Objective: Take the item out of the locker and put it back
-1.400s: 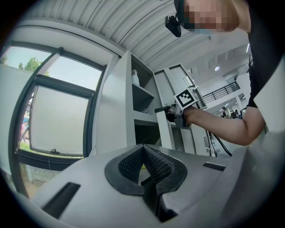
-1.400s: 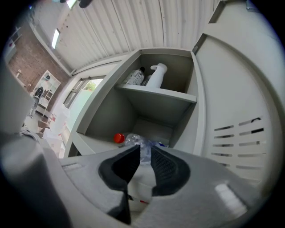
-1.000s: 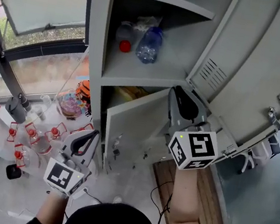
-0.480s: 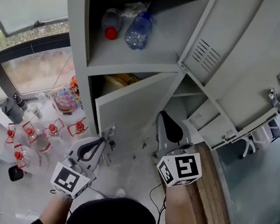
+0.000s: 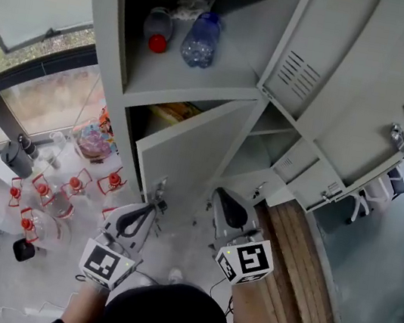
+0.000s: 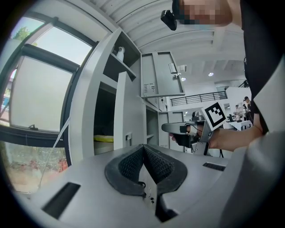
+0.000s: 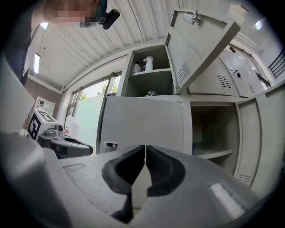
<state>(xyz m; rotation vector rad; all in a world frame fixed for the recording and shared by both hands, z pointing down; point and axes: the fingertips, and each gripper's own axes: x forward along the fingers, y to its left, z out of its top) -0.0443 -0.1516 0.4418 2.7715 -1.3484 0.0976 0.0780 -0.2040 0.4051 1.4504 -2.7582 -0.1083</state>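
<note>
The grey locker (image 5: 103, 64) stands open in the head view. Its upper compartment holds a red-capped bottle (image 5: 158, 31) and a blue bottle (image 5: 200, 38). Below it, a lower door (image 5: 189, 147) stands ajar, and a yellow item (image 5: 174, 110) shows behind it, also seen as the yellow item (image 6: 103, 138) in the left gripper view. My left gripper (image 5: 150, 206) is low, just in front of that door, shut and empty. My right gripper (image 5: 221, 195) is beside it to the right, shut with nothing between its pads (image 7: 156, 164). The door's handle (image 7: 109, 144) is ahead of it.
The upper door (image 5: 332, 71) is swung wide to the right. An open lower compartment (image 5: 265, 148) lies right of the ajar door. Several red-capped bottles (image 5: 43, 192) and a candy jar (image 5: 97, 139) sit on the floor at left. A wooden board (image 5: 300, 265) lies at right.
Both grippers have sunk lower in front of the locker, the right one much more, from beside the lower door's top edge down to its foot. Nothing was picked up.
</note>
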